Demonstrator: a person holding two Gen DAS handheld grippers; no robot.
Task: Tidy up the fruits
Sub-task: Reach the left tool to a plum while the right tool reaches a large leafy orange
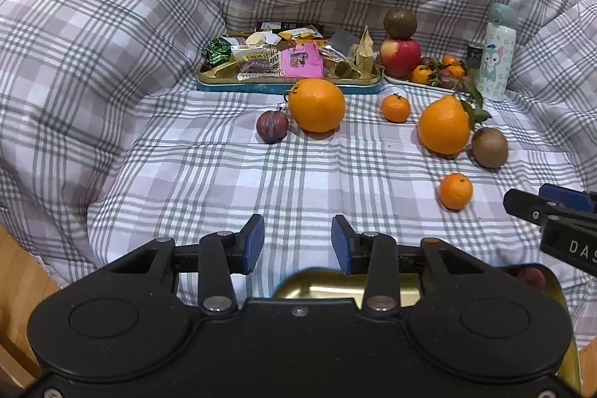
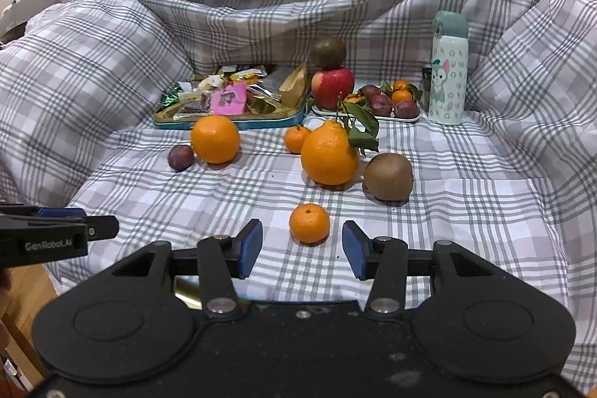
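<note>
A small mandarin [image 2: 309, 223] lies on the checked bedcover [image 2: 466, 211], low in the centre of the right wrist view, just ahead of the right gripper [image 2: 302, 245], whose blue pads stand apart around nothing. The left gripper [image 1: 297, 243] is likewise open and empty. The round fruit may roll on the soft cloth if one pad nudges it first. Behind it, toward mid-frame, sit a kiwi [image 2: 388, 176] and a leafy orange [image 2: 329, 153], close enough to be knocked. A snack tin [image 2: 231, 122] and a bottle [image 2: 449, 66] stand farther back.
</note>
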